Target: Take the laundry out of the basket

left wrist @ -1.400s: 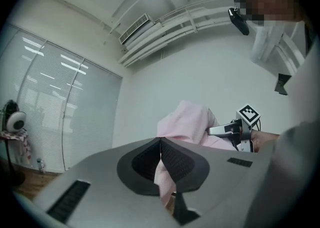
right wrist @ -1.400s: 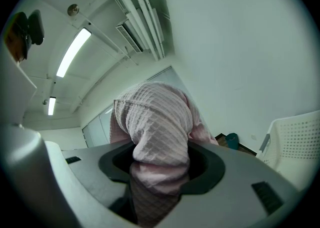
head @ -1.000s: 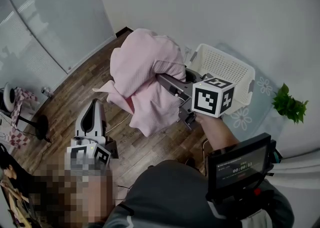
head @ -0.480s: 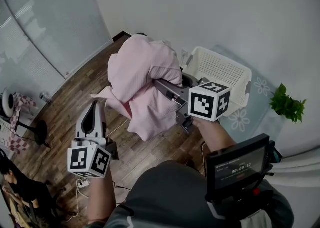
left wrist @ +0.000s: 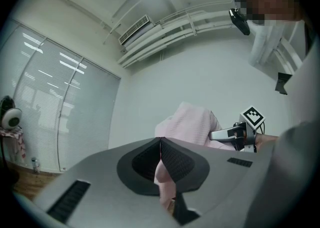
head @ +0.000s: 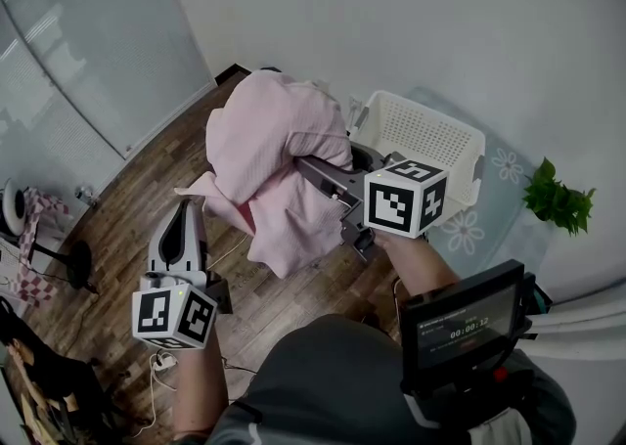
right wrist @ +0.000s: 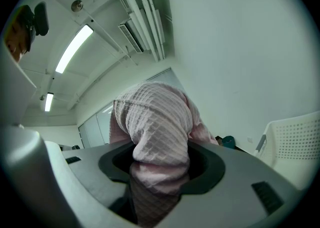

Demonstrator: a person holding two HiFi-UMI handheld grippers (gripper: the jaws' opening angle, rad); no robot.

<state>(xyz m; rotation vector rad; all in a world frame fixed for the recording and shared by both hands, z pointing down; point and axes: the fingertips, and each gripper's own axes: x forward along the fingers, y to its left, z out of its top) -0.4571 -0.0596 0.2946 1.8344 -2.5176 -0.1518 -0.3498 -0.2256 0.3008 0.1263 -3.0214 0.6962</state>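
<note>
The right gripper [head: 311, 167] has its jaws clamped on a big pink cloth [head: 266, 145]. In the right gripper view the two jaws squeeze a thick fold of the cloth [right wrist: 156, 117] between them, and you can see little squares in its weave. The cloth is up in the air, out of the basket. It bunches up over the gripper's tip and hangs down below it. The white basket [head: 421, 130] sits on the floor to the right of this gripper, just behind it, with lots of small holes in its walls. No laundry shows in the part of it you can see. The cube on the back of the gripper has black and white square marks, but no words. The left gripper [head: 184, 210] is lower down and to the left of the cloth, held apart from it. Its jaws are together, with the tips touching, and nothing is pinched there. Some pink shows through the gap farther down the jaws. Past the basket lies a pale mat [head: 477, 230] with white flowers on it, and a small green plant [head: 558, 200] stands at its far side. The rest of the floor [head: 137, 184] is brown wood. Near the person's chest is a small black screen [head: 460, 321]. Its white numbers seem to read 00:00:12.
</note>
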